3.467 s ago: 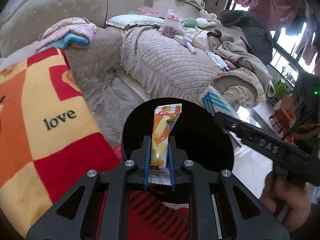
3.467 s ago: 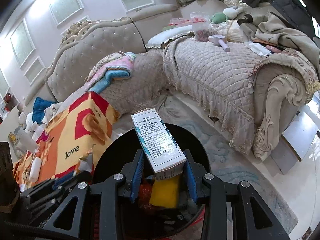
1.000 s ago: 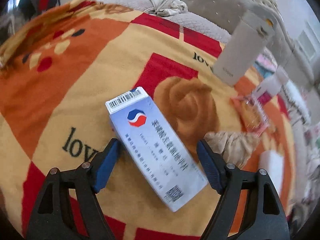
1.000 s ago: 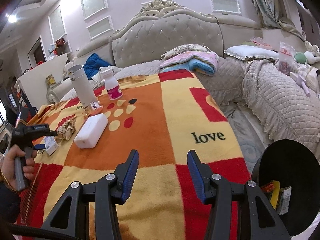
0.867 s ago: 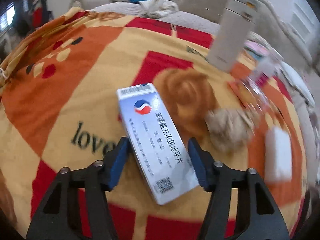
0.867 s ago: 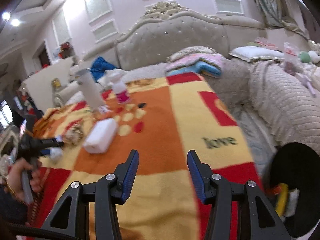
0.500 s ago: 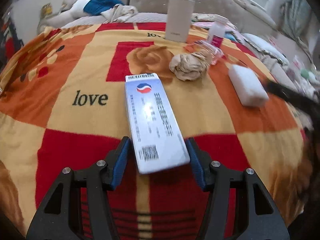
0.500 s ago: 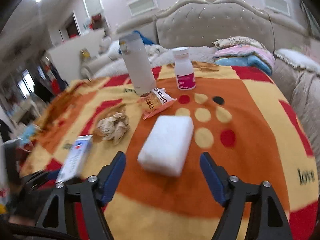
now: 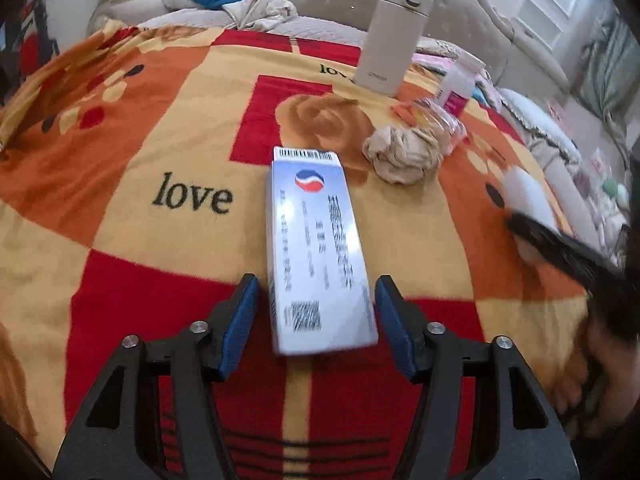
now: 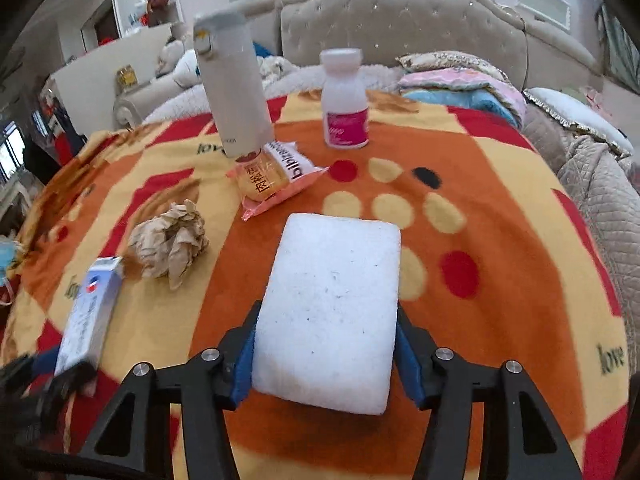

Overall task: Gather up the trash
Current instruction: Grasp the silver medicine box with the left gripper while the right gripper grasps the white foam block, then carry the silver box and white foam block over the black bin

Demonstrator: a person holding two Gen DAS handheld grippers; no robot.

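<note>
Halfway through the trash run

Left tool (image 9: 316, 312) open around the medicine box (image 9: 316, 252), jaws just widened; right tool (image 10: 326, 354) closing onto the white foam block (image 10: 332, 308). Crumpled tissue (image 10: 170, 242) and snack wrapper (image 10: 276, 176) still on the desk.

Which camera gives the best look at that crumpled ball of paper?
The right wrist view: the crumpled paper ball lies whole and fairly sharp on the blanket. The left wrist view shows it smaller and farther off, beyond the medicine box.

A glossy cardboard box (image 9: 316, 248), a matt white foam block (image 10: 328, 308) and crumpled paper (image 10: 170, 244) are seen on a fleecy blanket (image 9: 120, 160).
</note>
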